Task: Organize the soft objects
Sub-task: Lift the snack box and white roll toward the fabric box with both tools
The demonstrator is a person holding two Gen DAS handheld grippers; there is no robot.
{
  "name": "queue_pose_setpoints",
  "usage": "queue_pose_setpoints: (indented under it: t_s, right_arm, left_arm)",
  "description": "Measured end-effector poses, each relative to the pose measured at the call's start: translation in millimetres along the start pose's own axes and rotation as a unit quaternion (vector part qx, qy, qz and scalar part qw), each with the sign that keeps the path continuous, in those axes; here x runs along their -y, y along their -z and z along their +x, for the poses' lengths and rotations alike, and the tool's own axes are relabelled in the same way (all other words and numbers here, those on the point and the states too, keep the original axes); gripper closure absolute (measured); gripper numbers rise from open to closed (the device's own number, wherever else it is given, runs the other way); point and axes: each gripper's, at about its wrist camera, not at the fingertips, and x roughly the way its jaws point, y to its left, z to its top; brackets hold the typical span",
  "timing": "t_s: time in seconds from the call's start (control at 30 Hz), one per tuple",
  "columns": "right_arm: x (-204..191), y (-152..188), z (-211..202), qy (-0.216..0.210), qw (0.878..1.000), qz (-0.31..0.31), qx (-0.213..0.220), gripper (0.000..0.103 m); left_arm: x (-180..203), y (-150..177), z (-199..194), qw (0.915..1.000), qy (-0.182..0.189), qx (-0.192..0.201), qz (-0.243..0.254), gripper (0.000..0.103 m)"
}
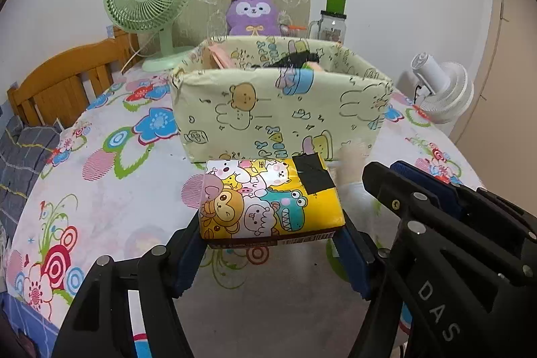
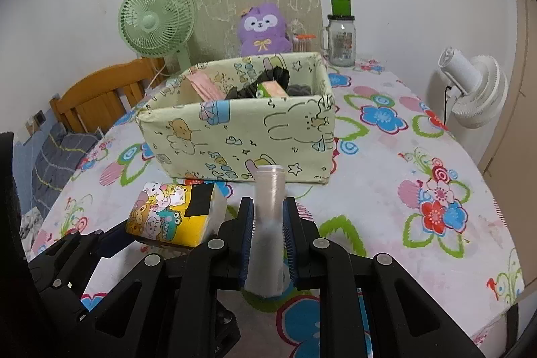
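Left wrist view: tissue pack (image 1: 272, 198) clamped between jaws, before box (image 1: 278, 109).

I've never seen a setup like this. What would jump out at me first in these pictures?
Probably the bright yellow cartoon tissue pack, clamped between the left gripper fingers just in front of the pale green cartoon-print box in the middle of the flowered tablecloth. Next, the right gripper squeezes a pale translucent tube. Behind the box, a purple plush toy sits beside a mint-green fan.
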Motion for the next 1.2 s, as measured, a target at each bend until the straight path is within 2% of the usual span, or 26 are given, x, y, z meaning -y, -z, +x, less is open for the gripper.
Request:
queue_pose_setpoints:
  t_s: [0.33, 0.6, 0.63, 0.7, 0.73, 0.77, 1.2]
  right_arm:
    - [-8, -9, -28, 0.003, 1.0, -0.008, 0.027, 0.082]
    - [-10, 1, -6, -0.006, 1.0, -0.01, -0.009, 0.081]
    - [-10, 2, -2, -0.007, 1.0, -0.012, -0.016, 0.078]
    - [-10, 5, 6, -0.007, 1.0, -0.01, -0.028, 0.062]
    - [-9, 7, 9, -0.009, 0.999, -0.005, -0.031, 0.047]
    - [-8, 8, 12, -0.01, 0.999, 0.001, -0.032, 0.042]
    - [3, 14, 42, 0.006, 0.998, 0.015, -0.063, 0.043]
  left_arm:
    - [0, -7, -26, 0.9996, 0.002, 0.028, 0.0, 0.03]
    - [-6, 4, -9, 1.0, -0.004, 0.006, -0.003, 0.03]
    - [-7, 5, -5, 1.0, -0.005, 0.001, -0.002, 0.03]
    - [-8, 7, 0, 1.0, -0.006, -0.004, -0.001, 0.03]
    - [-9, 8, 3, 1.0, -0.006, -0.007, -0.001, 0.03]
    - [-10, 9, 5, 0.9999, -0.006, -0.008, 0.0, 0.03]
    - [-11, 12, 28, 0.9994, -0.013, -0.032, 0.008, 0.03]
